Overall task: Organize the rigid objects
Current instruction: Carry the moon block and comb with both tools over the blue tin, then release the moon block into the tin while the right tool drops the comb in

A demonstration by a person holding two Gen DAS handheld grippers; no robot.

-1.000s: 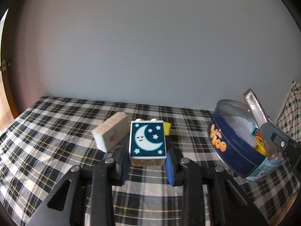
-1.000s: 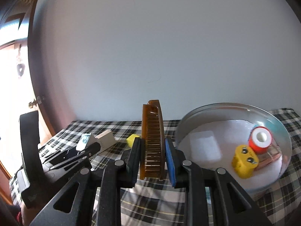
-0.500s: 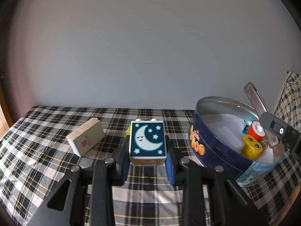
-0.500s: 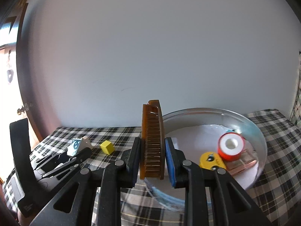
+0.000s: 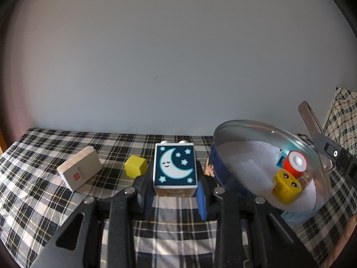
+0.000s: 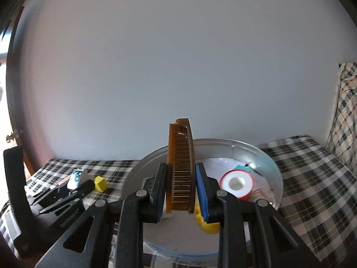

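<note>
Home bedroom: plaid-sheeted bed (image 5: pixel 44 201) against plain wall (image 5: pixel 178 55), matching plaid pillow (image 6: pixel 348 111), wooden door with knob (image 6: pixel 9 137) at left.

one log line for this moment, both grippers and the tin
left gripper: shut on moon block | right gripper: shut on comb, over tin | in tin: red spool, yellow brick

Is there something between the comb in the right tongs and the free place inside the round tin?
Nothing visible blocks it. The comb is already above the tin. Inside, the red roll and yellow brick lie to the right; the white floor on the left is bare.
</note>
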